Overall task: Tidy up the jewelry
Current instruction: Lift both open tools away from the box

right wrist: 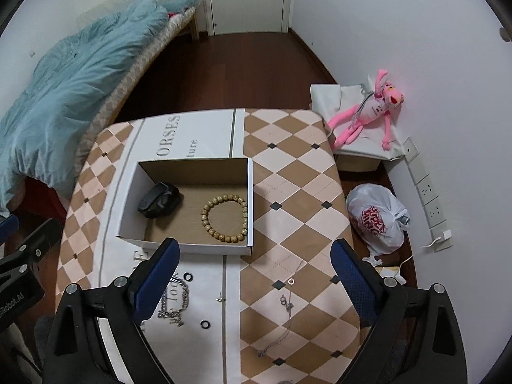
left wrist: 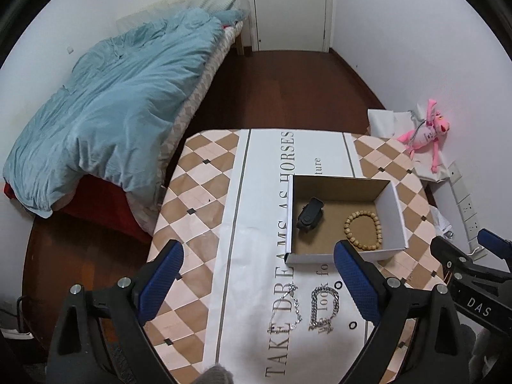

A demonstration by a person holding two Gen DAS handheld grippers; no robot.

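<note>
An open cardboard box [left wrist: 395, 211] [right wrist: 250, 192] stands on the table and holds a wooden bead bracelet [left wrist: 363, 230] [right wrist: 225, 218] and a black watch [left wrist: 309, 213] [right wrist: 158, 204]. A chunky silver chain [left wrist: 324, 308] [right wrist: 174, 302], a thin silver necklace [left wrist: 286, 310] and two black rings [left wrist: 338, 285] [left wrist: 353, 325] lie in front of the box. A fine necklace [right wrist: 286, 307], a small ring [right wrist: 291, 281] and a tiny stud [right wrist: 219, 300] lie further right. My left gripper [left wrist: 259, 275] is open above the chains. My right gripper [right wrist: 252, 272] is open and empty.
The table [left wrist: 198, 192] has a checkered cloth with a white printed runner. A bed with a blue duvet [left wrist: 112, 96] lies to the left. A pink plush toy [right wrist: 368, 108], a white plastic bag [right wrist: 377, 217] and wall sockets [right wrist: 428, 192] are to the right. A door [left wrist: 289, 6] is at the back.
</note>
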